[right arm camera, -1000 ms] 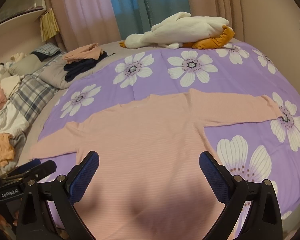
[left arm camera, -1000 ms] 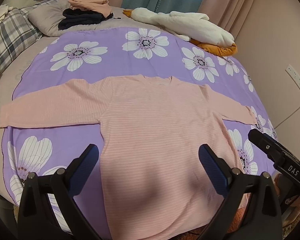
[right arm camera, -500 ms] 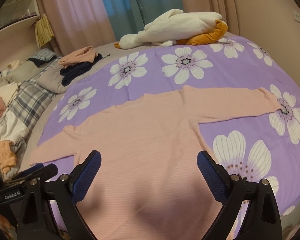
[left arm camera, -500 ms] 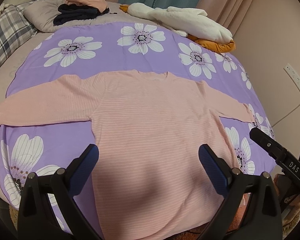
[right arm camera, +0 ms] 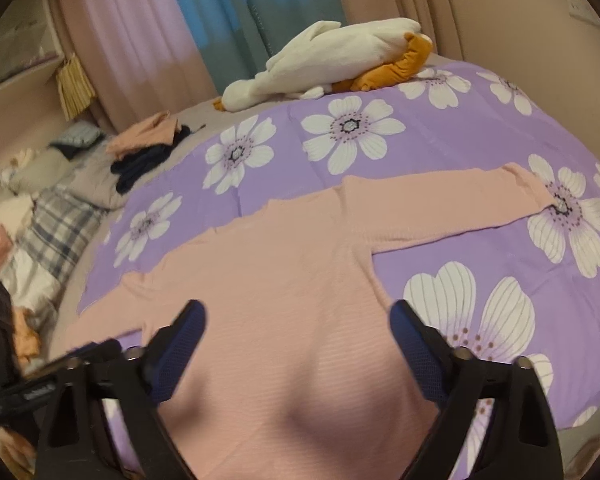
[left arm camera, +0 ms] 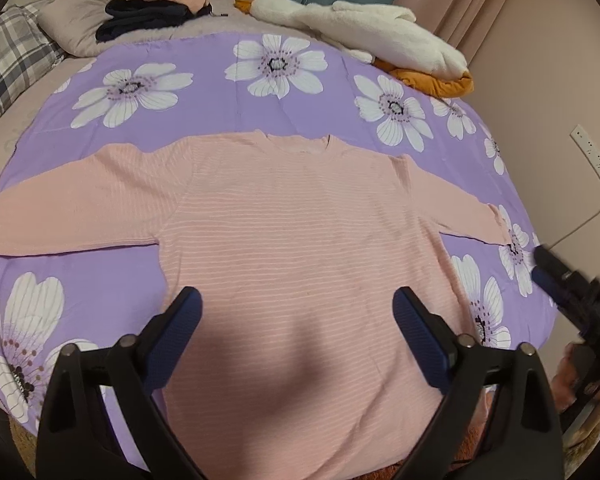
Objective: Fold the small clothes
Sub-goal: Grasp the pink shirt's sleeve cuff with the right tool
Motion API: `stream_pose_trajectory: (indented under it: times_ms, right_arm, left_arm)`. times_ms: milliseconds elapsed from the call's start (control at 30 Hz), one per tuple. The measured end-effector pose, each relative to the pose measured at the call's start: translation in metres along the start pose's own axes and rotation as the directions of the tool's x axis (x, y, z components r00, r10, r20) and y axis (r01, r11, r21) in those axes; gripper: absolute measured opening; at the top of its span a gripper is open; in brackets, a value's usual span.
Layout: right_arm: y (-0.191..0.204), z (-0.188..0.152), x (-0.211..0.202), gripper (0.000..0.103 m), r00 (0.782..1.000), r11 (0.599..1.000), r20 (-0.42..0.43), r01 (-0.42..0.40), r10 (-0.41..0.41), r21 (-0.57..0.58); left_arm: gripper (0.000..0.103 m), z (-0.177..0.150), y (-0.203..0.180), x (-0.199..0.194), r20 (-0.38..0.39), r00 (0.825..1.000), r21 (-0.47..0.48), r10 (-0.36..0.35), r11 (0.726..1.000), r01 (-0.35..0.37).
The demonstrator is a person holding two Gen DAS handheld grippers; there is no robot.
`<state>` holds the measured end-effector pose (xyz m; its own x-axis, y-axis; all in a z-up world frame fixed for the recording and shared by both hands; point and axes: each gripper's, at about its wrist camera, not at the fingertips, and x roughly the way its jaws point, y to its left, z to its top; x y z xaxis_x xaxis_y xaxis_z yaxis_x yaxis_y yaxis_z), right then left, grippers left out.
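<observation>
The pink striped top point(left arm camera: 300, 240) lies flat on the bed point(left arm camera: 204, 120), neck away from me and hem nearest, directly ahead of and below both tools. Its long axis, sleeve tip to sleeve tip, runs crosswise to the line my tools point along.

My left hand-held gripper point(left arm camera: 296, 316) hangs over the lower body of the top, left of its middle; the left sleeve point(left arm camera: 72, 208) stretches off to that side, so this hand is the nearer one to it. My right hand-held gripper point(right arm camera: 298, 328) hangs over the lower right part of the body; the right sleeve point(right arm camera: 460, 204) runs ahead and off to its right, so that sleeve is this hand's by position. In the left view the right tool shows at the far right edge, blurred.

Both sets of jaws stand wide apart and have just been closing a little. Only cloth well below shows between them; the pads point(left arm camera: 180, 320) press on nothing, and neither tool holds anything.

As I judge it, folding has not begun: both sleeves are spread, and the coming move turns on reaching outward to a sleeve or side edge.
</observation>
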<state>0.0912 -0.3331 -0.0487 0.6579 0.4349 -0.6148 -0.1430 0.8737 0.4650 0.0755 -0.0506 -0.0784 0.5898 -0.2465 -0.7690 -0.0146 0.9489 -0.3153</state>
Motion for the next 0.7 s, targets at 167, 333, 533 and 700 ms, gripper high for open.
stream_pose_trajectory:
  times_ms: [167, 333, 533, 700]
  right_arm:
    - [-0.082, 0.032, 0.002, 0.077, 0.998, 0.985, 0.008, 0.057, -0.059, 0.161]
    - [-0.184, 0.060, 0.022, 0.065, 0.995, 0.910, -0.036, 0.099, -0.092, 0.403]
    - [-0.286, 0.073, 0.061, 0.055, 0.976, 0.784, -0.095, 0.212, -0.194, 0.583]
    - [-0.334, 0.076, 0.096, 0.048, 0.981, 0.696, -0.094, 0.185, -0.167, 0.694]
  left_arm:
    - [0.074, -0.003, -0.002, 0.036, -0.070, 0.998, -0.012, -0.008, 1.000, 0.007]
    - [0.060, -0.011, 0.001, 0.075, -0.159, 0.987, -0.055, -0.036, 0.998, 0.027]
    - [0.058, -0.017, 0.005, 0.094, -0.194, 0.981, -0.070, -0.024, 0.998, 0.011]
    - [0.058, -0.015, 0.011, 0.097, -0.195, 0.980, -0.096, -0.041, 0.995, 0.022]
